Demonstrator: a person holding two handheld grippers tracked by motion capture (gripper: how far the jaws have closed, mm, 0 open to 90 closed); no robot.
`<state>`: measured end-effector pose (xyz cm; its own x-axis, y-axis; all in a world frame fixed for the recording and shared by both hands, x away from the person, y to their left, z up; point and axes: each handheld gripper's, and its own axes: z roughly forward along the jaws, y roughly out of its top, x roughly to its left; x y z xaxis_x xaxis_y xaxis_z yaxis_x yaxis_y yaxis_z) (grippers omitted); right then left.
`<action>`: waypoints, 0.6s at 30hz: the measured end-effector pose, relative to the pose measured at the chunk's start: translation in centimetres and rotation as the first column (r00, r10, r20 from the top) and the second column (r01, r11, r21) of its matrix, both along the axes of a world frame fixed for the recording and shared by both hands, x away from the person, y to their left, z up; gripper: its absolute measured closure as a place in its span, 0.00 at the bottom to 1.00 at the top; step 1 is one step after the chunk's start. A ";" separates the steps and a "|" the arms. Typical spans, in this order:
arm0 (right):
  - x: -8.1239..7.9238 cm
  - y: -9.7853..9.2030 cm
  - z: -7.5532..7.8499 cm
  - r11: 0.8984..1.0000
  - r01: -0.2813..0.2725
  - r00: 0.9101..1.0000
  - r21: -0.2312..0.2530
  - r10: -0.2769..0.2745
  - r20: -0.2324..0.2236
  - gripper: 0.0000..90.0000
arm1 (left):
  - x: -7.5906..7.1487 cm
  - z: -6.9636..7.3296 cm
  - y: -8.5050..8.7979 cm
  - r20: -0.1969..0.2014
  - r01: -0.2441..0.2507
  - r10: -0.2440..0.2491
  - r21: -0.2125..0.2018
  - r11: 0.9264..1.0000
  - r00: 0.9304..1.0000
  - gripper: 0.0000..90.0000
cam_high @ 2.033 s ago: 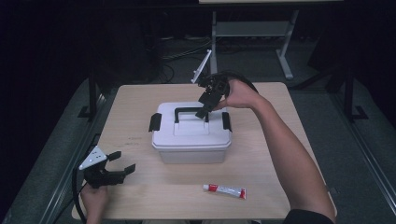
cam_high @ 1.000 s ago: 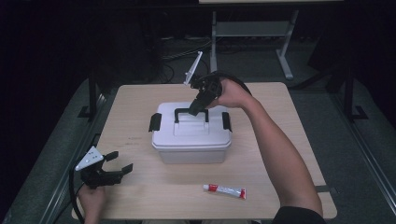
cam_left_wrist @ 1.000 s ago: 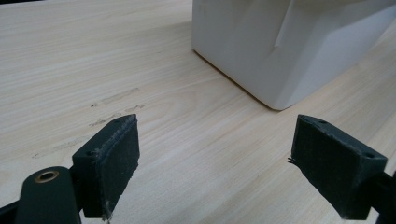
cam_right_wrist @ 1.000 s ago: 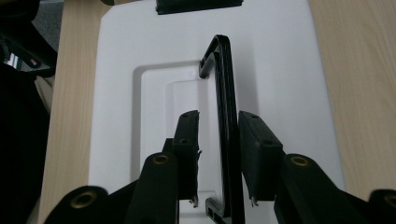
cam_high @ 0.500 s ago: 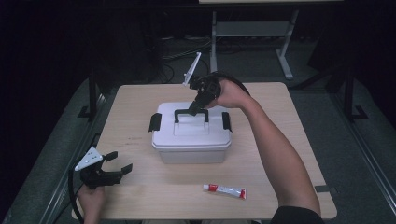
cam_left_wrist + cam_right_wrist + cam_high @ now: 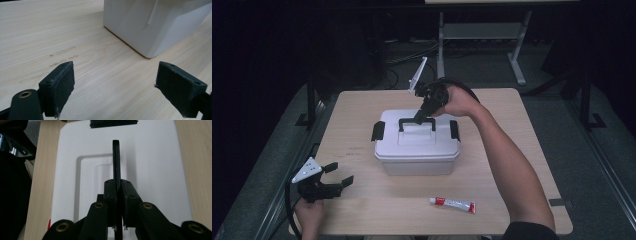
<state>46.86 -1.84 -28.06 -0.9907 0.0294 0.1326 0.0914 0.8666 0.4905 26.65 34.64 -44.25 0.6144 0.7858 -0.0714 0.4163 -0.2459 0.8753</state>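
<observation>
Closing jaws of right gripper (image 6: 418, 119) now clamp box handle (image 6: 116, 162); left gripper (image 6: 117, 85) gapes over bare table (image 6: 37, 30).

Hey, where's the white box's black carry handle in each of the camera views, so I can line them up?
High view: the handle stands raised on the box lid, centre, with the right gripper shut on it.
Right gripper view: handle edge-on, running up the middle from the jaws.
Left gripper view: handle not seen, box corner top right.
Shared landmark: the white box.
</observation>
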 end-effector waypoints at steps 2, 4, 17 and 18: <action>-0.1 0.0 0.1 1.000 0.004 1.000 -0.008 -0.004 -0.001 0.93 | 0.0 0.0 0.0 -0.001 0.000 0.000 0.000 1.000 1.000 0.16; -0.2 0.0 0.1 1.000 0.003 1.000 -0.009 -0.003 0.003 0.93 | 0.0 0.0 0.0 -0.002 0.000 0.000 -0.001 1.000 1.000 0.16; -0.4 -0.2 0.5 1.000 0.002 1.000 -0.012 -0.002 0.014 0.93 | 0.0 -0.1 0.0 -0.005 -0.001 0.001 -0.004 1.000 1.000 0.16; -0.4 -0.3 0.5 1.000 0.004 1.000 -0.010 -0.004 0.014 0.93 | 0.0 0.0 0.0 -0.005 -0.001 0.001 -0.005 1.000 1.000 0.16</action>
<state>46.49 -2.10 -27.52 -0.9924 0.0345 0.1184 0.0880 0.8712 0.4830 26.66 34.64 -44.30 0.6131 0.7861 -0.0783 0.4211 -0.2413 0.8743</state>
